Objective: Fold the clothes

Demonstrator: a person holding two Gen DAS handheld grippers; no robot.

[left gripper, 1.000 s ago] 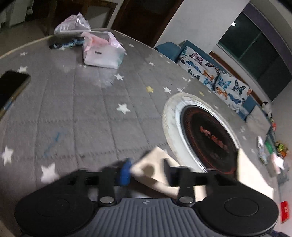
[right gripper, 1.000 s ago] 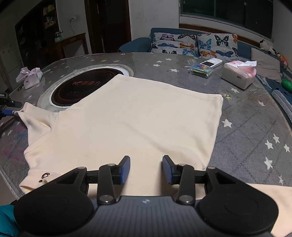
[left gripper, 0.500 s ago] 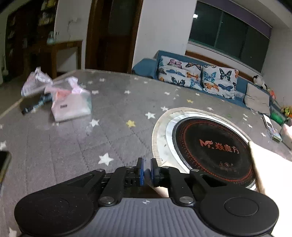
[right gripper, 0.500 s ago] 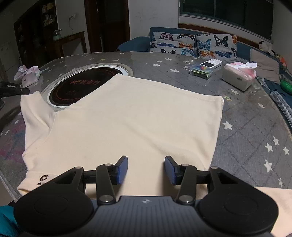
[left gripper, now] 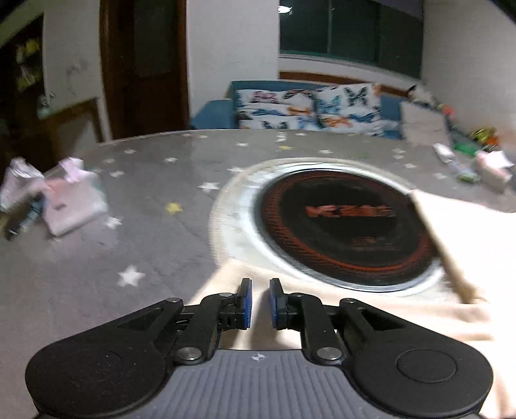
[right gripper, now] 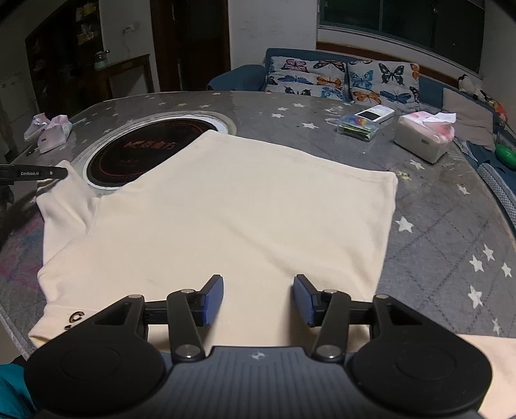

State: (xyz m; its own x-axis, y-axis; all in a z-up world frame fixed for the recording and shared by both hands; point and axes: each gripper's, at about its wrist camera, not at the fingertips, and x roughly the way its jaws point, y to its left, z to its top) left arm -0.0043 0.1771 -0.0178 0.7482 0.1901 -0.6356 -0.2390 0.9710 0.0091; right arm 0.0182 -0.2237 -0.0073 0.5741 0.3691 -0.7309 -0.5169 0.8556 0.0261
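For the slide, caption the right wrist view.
Open right gripper hovers over a cream T-shirt spread on a star-patterned table, its edge overlapping the built-in induction cooker.

A blue sofa (right gripper: 245,75) with butterfly cushions (right gripper: 380,82) lines the white wall at twelve o'clock, under a dark window (right gripper: 400,19); a brown door (right gripper: 190,42) stands at eleven o'clock.

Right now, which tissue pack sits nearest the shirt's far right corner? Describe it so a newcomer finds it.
On the grey star-print table, look past the cream shirt toward the butterfly cushions. The tissue pack lies right of the clear box: white, pink on top, a sheet poking out.
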